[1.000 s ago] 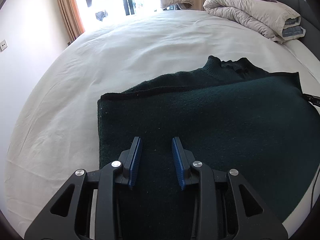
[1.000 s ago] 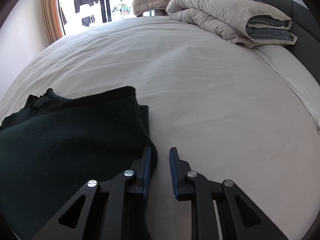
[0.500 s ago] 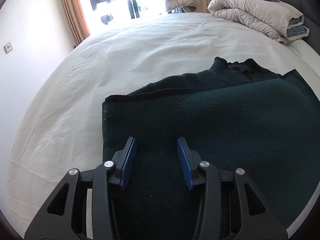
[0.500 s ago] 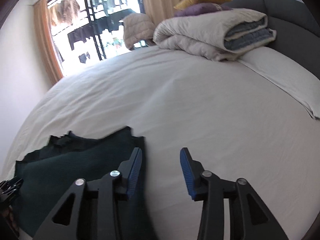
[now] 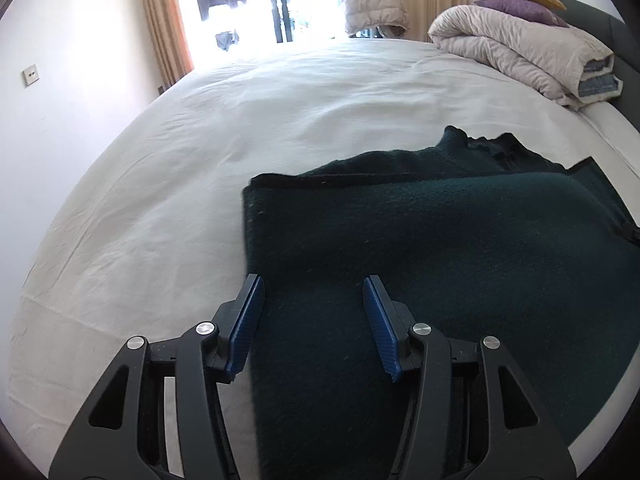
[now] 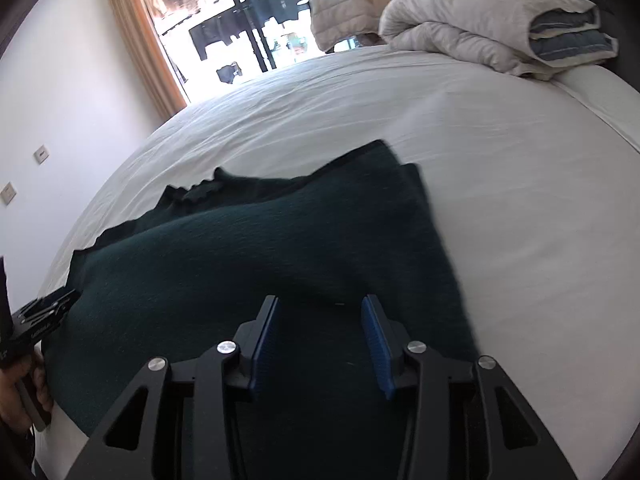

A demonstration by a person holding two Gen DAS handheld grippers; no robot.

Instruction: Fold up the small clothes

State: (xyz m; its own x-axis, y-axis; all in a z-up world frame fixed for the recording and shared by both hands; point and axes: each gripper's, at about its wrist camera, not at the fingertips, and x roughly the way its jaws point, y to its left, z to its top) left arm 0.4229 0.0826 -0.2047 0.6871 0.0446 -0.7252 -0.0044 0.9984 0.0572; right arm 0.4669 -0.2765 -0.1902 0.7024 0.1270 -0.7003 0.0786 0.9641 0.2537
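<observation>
A dark green knitted sweater (image 5: 460, 248) lies folded on the white bed sheet (image 5: 168, 208), its collar toward the far side. My left gripper (image 5: 312, 320) is open and empty above the sweater's near left corner. In the right wrist view the sweater (image 6: 248, 264) fills the lower left. My right gripper (image 6: 320, 336) is open and empty above the sweater's near right part. The left gripper's body (image 6: 36, 320) and the hand holding it show at the left edge of the right wrist view.
A rolled grey duvet (image 5: 532, 56) with purple and yellow pillows lies at the bed's far right by a dark headboard. A window with orange curtains (image 5: 168, 20) is at the far side. A white wall (image 5: 60, 100) runs along the left.
Both grippers opened wider. The right gripper moved left from the bare sheet to above the sweater. The left gripper shifted toward the sweater's left edge.
</observation>
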